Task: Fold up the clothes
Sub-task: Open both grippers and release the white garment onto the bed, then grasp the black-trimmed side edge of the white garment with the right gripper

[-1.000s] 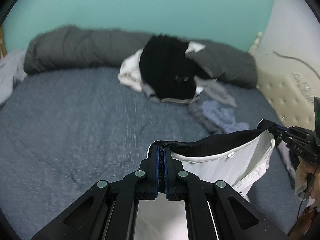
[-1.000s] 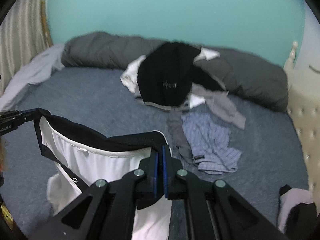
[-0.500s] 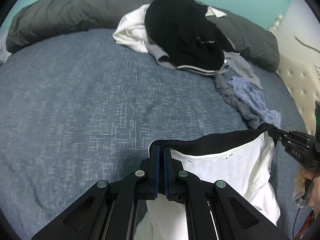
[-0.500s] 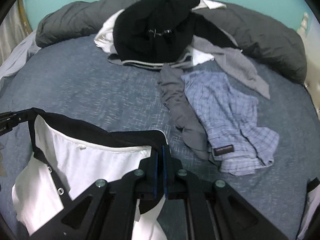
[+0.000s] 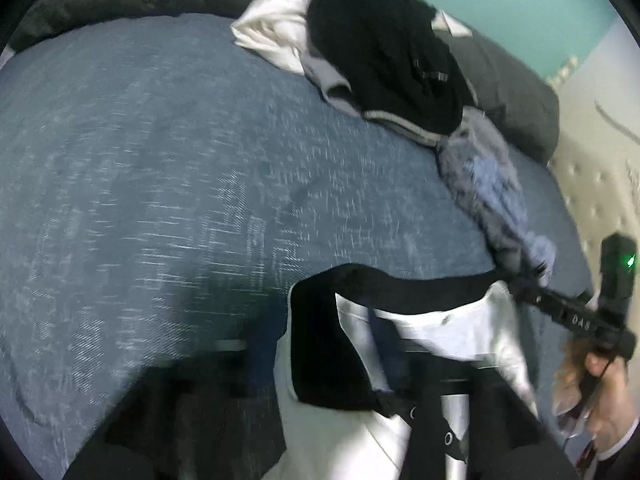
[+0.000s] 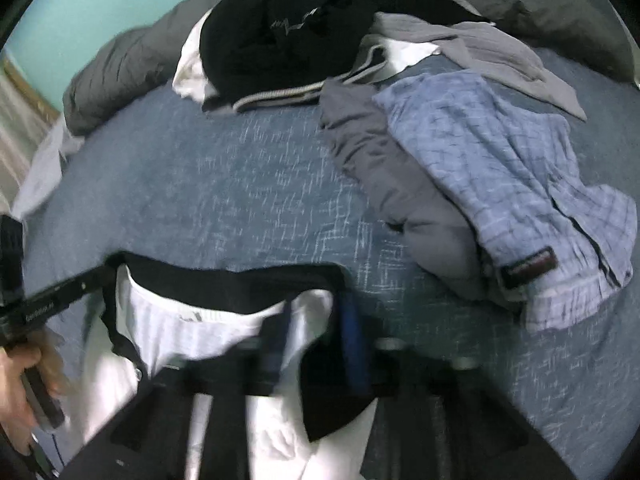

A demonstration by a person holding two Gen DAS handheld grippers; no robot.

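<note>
A white shirt (image 5: 440,332) with a black collar (image 5: 400,284) lies low over the blue bedspread (image 5: 160,160). My left gripper (image 5: 320,356) is blurred and its jaws are opening, with the collar's left end between them and no pad pressing on it. In the right wrist view the same shirt (image 6: 192,336) has its collar's right end between the blue pads (image 6: 352,344) of my right gripper (image 6: 314,344), whose jaws are also opening. Each view shows the other gripper by the collar's far corner: the right gripper (image 5: 568,312), the left gripper (image 6: 52,300).
A heap of clothes lies at the far side of the bed: a black garment (image 6: 280,28), a grey one (image 6: 400,184) and a blue checked shirt (image 6: 500,184). A rolled dark grey duvet (image 5: 516,96) runs along the teal wall. A cream padded headboard (image 5: 600,160) stands at the right.
Both grippers were shut on the collar's ends and now stand apart. Both have sunk toward the bed and rolled, and the shirt has come down with them.
</note>
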